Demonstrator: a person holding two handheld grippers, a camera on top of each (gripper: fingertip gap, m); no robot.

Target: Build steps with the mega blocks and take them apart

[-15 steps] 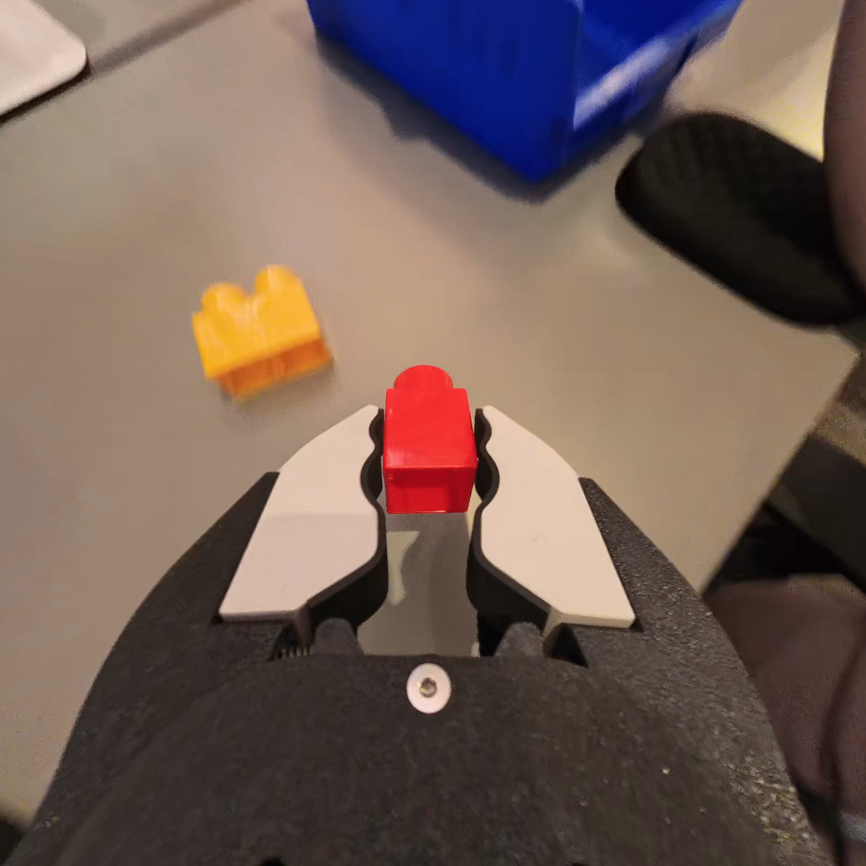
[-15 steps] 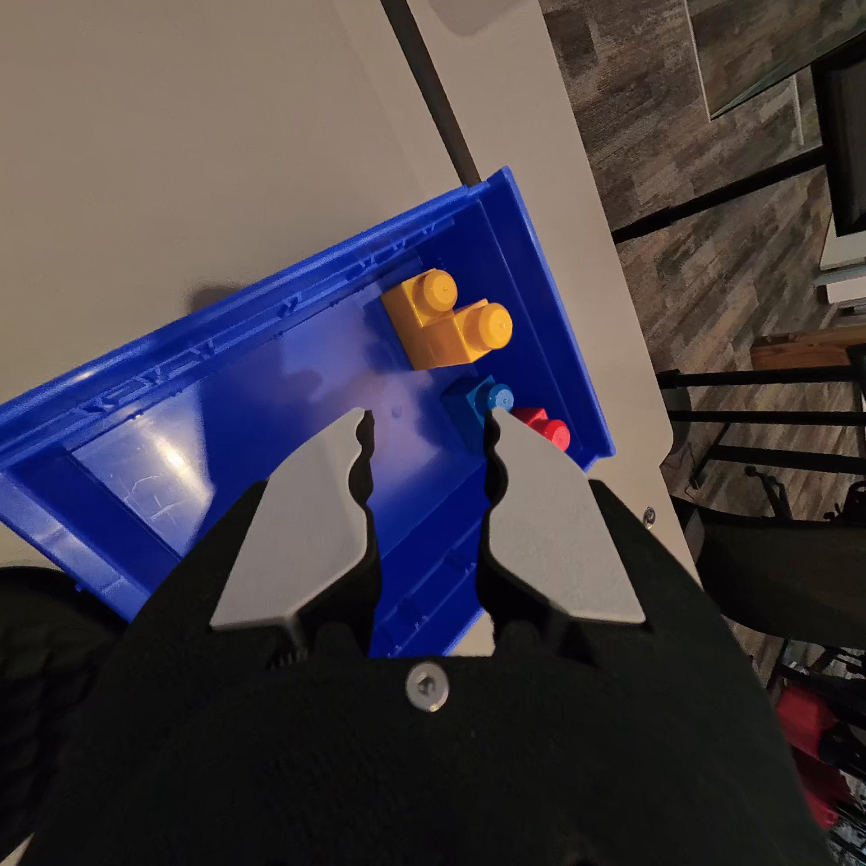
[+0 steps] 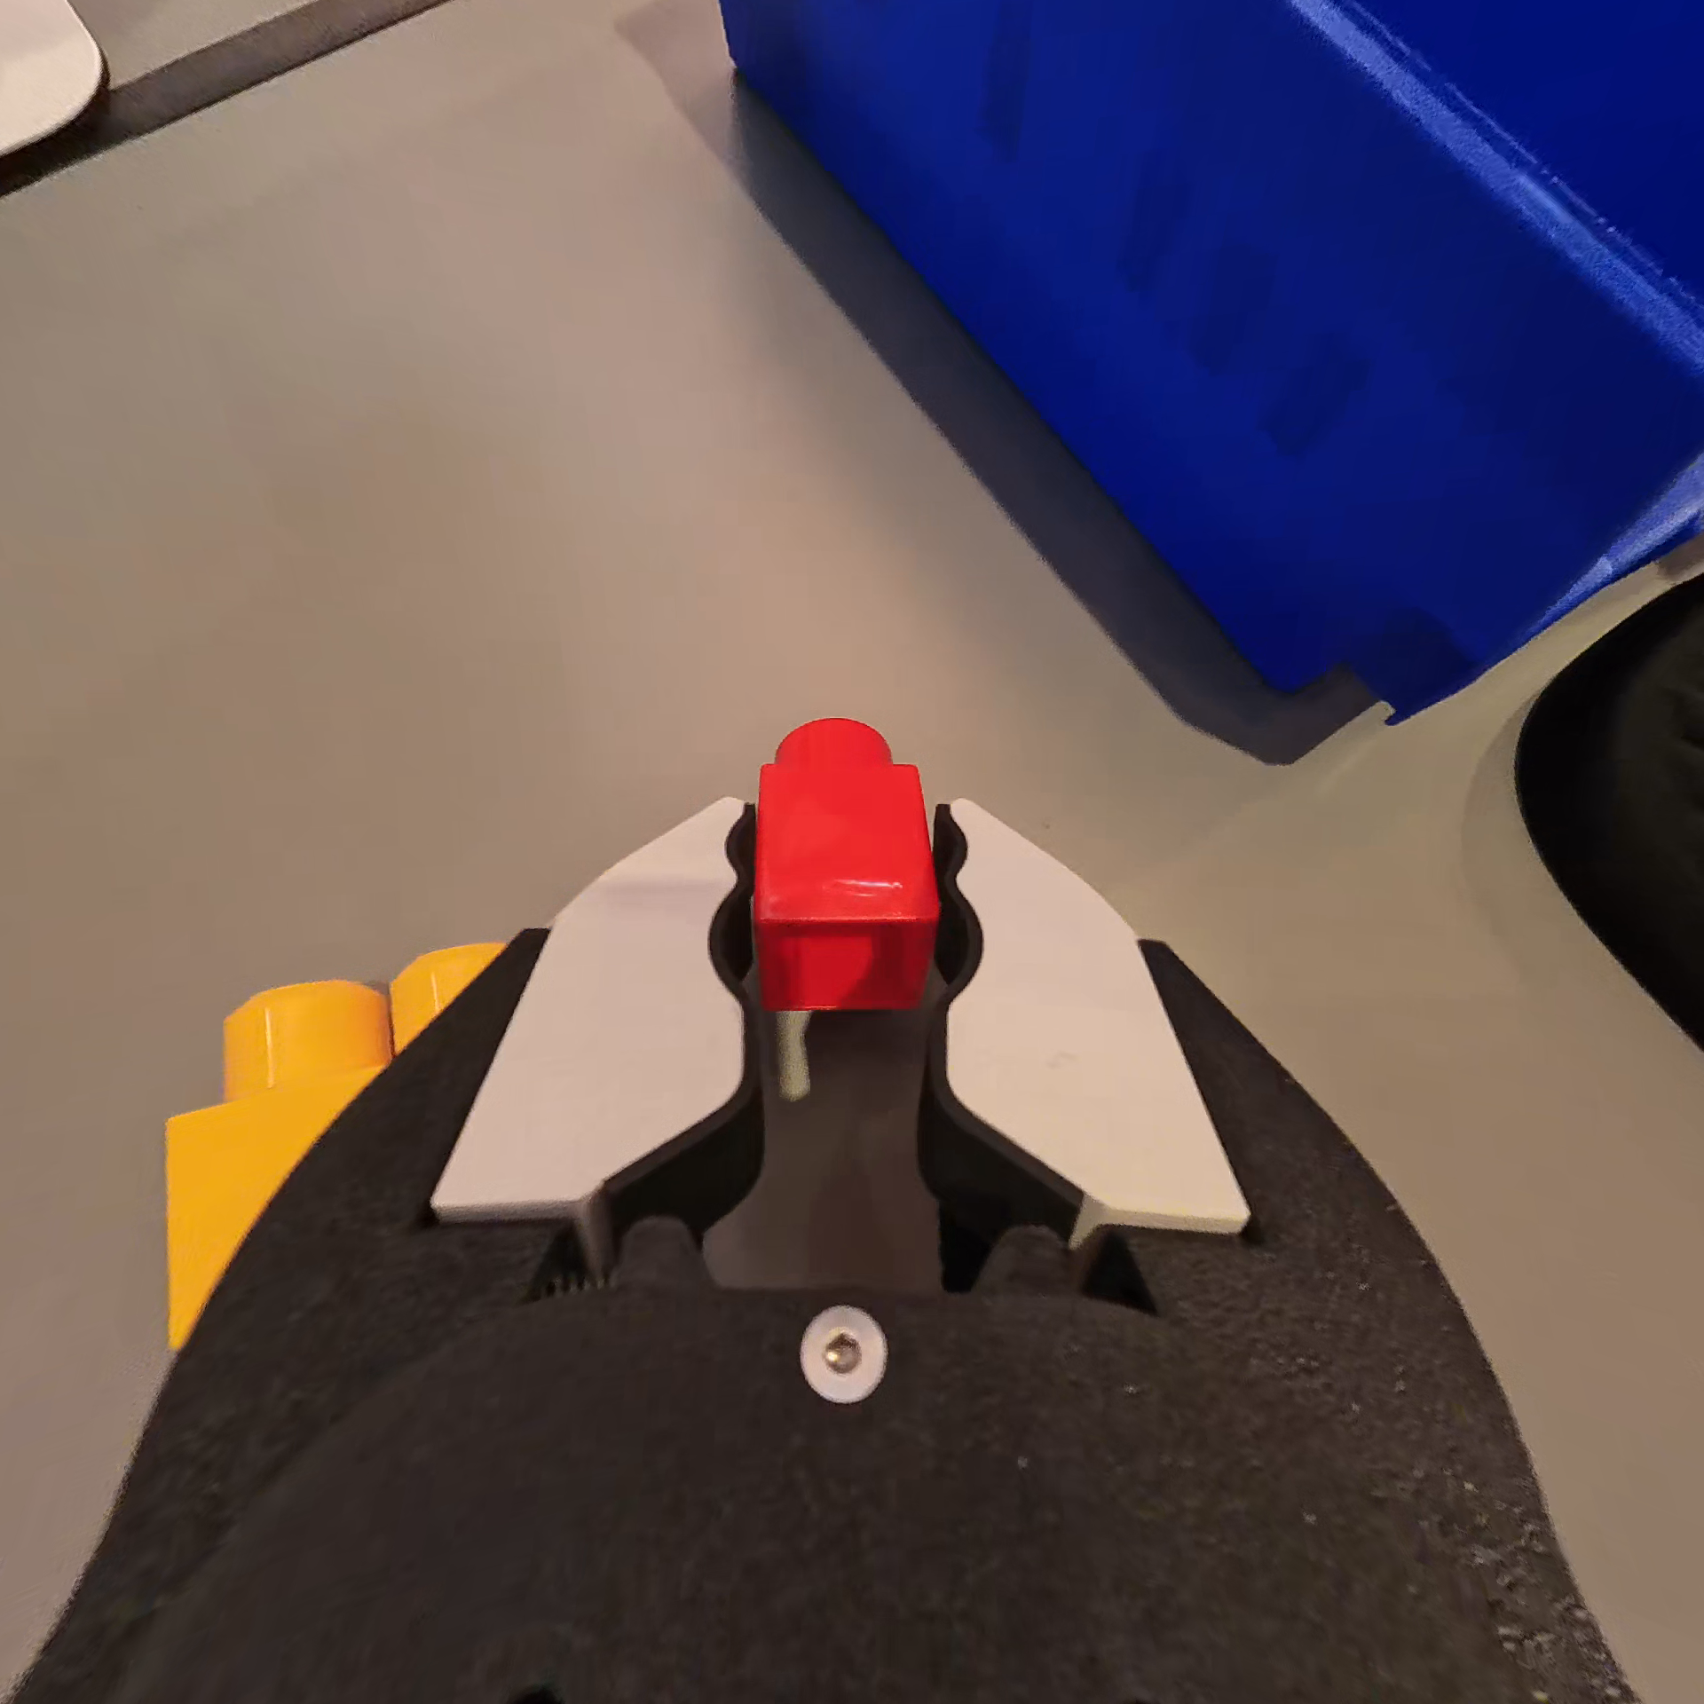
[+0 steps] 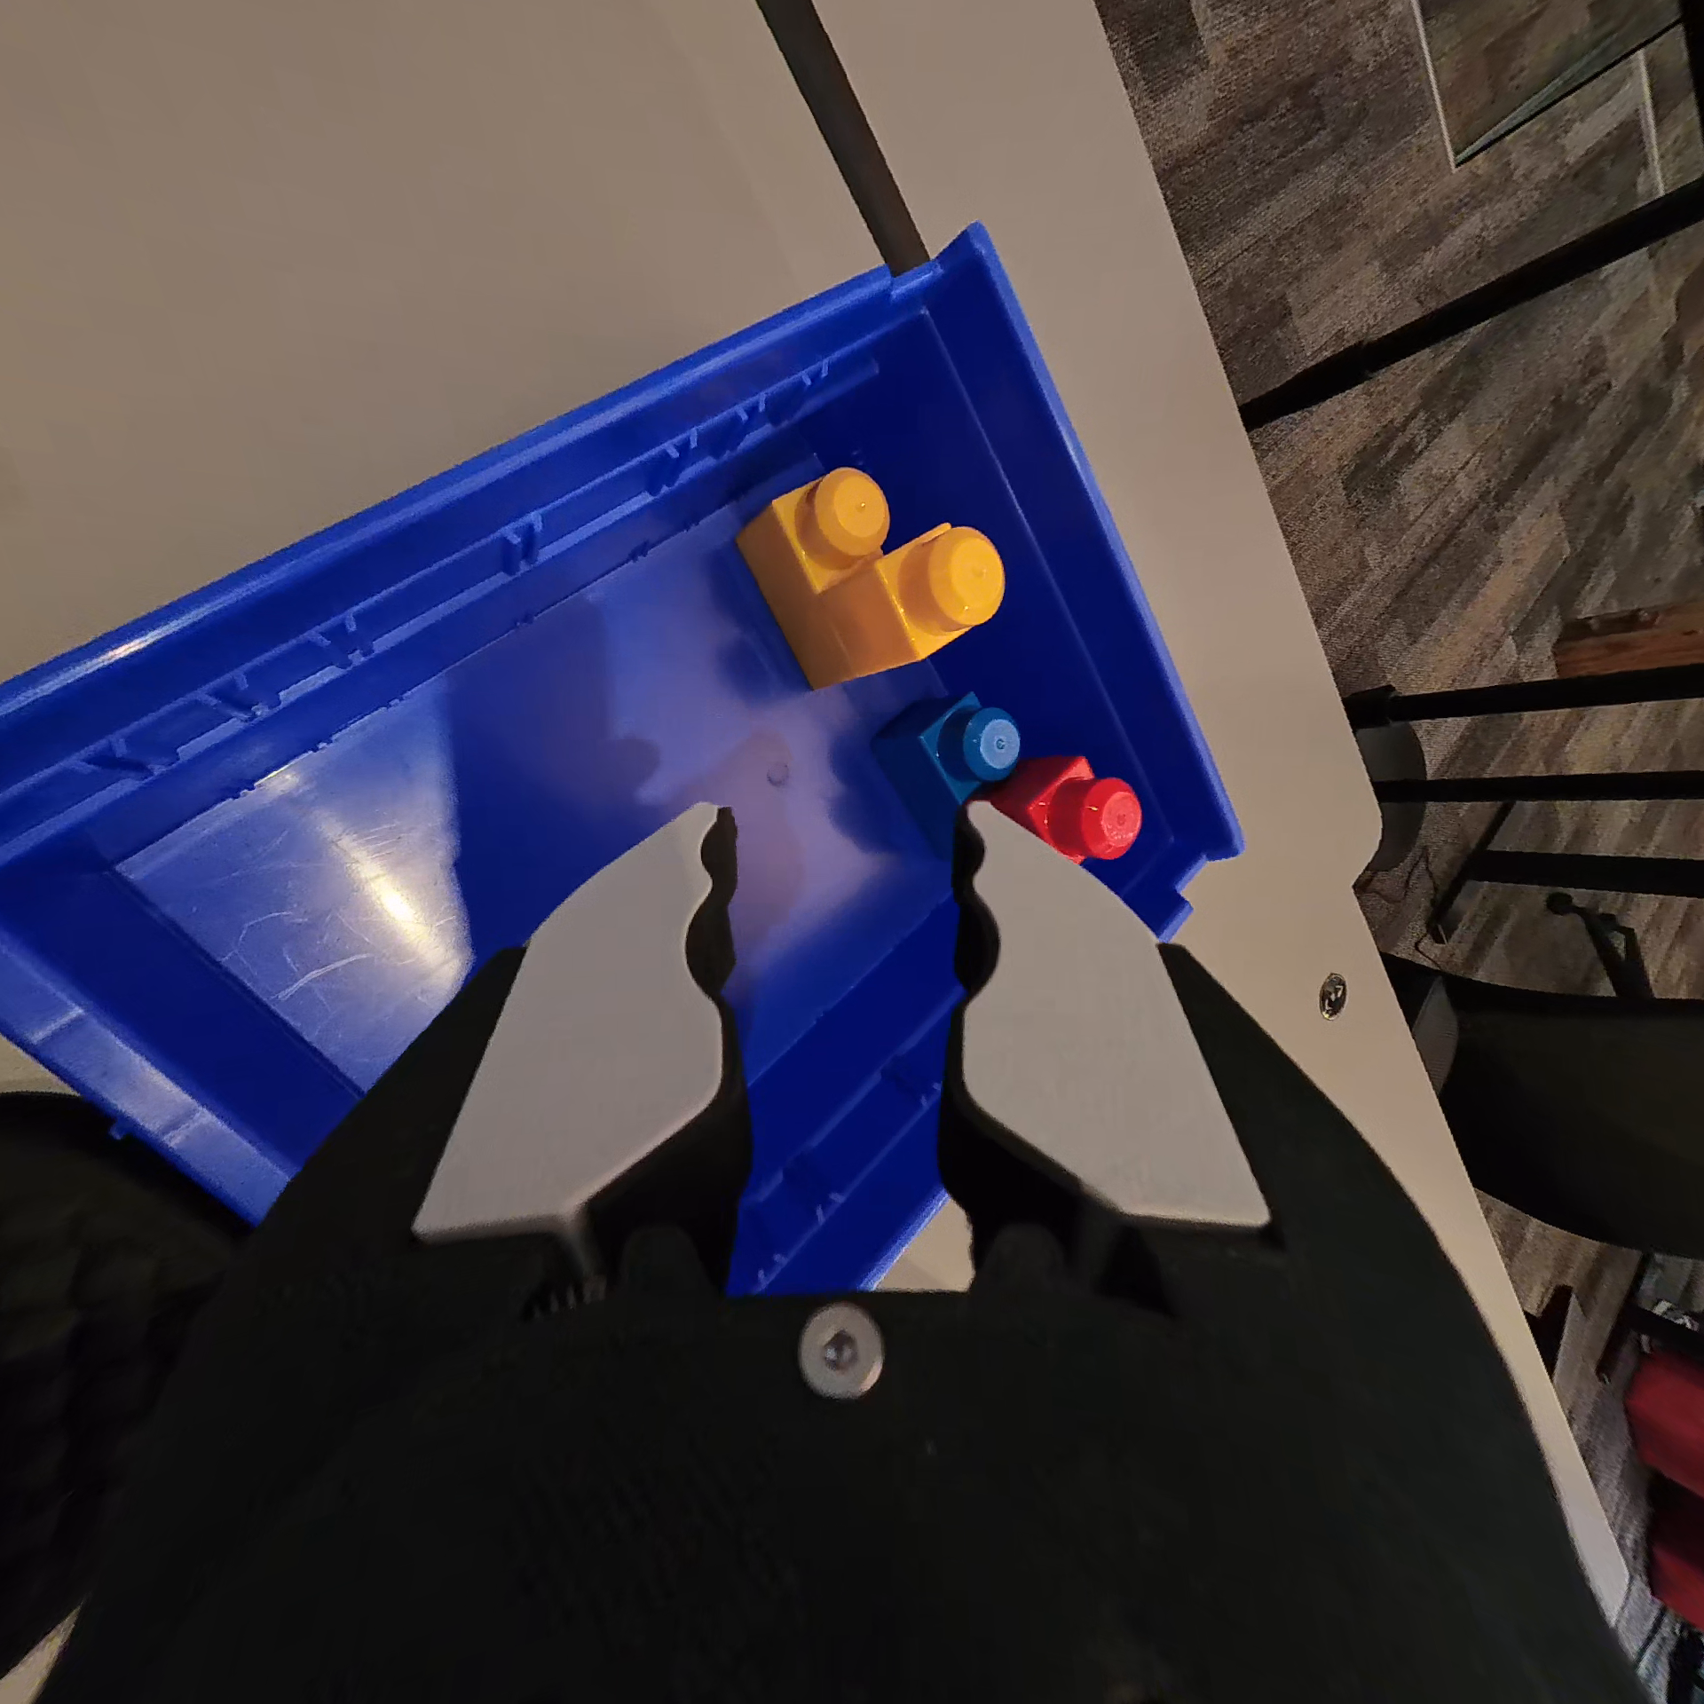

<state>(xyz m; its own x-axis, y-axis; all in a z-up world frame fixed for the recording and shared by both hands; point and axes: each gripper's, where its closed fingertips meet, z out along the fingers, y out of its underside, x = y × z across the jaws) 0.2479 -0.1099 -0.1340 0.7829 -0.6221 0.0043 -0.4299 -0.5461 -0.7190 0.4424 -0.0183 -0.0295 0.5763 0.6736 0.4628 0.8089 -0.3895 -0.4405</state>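
Since half a second ago the left tongs point(image 3: 844, 908) have carried the small red one-stud plastic block point(image 3: 841, 885) forward; the yellow two-stud plastic block point(image 3: 277, 1097) has slid from ahead-left to beside the left finger, low at frame edge, and the bin looms nearer.

Grey surface point(image 3: 415, 461), bare ahead. Large blue plastic bin point(image 4: 304, 885) to the right. Right tongs point(image 4: 839, 830) hang over it, parted, holding nothing. Inside the bin's far end: stacked yellow blocks point(image 4: 871, 581), a small blue one-stud block point(image 4: 959, 751), a second red one-stud block point(image 4: 1074, 811) touching it.

Left tongs closed on the red block, stud pointing away.

Risks, as judged: the yellow block now sits half hidden behind the tong body, so lining up stud and socket goes blind; an off-centre press could tip or skid it. Bin wall crowds the right.
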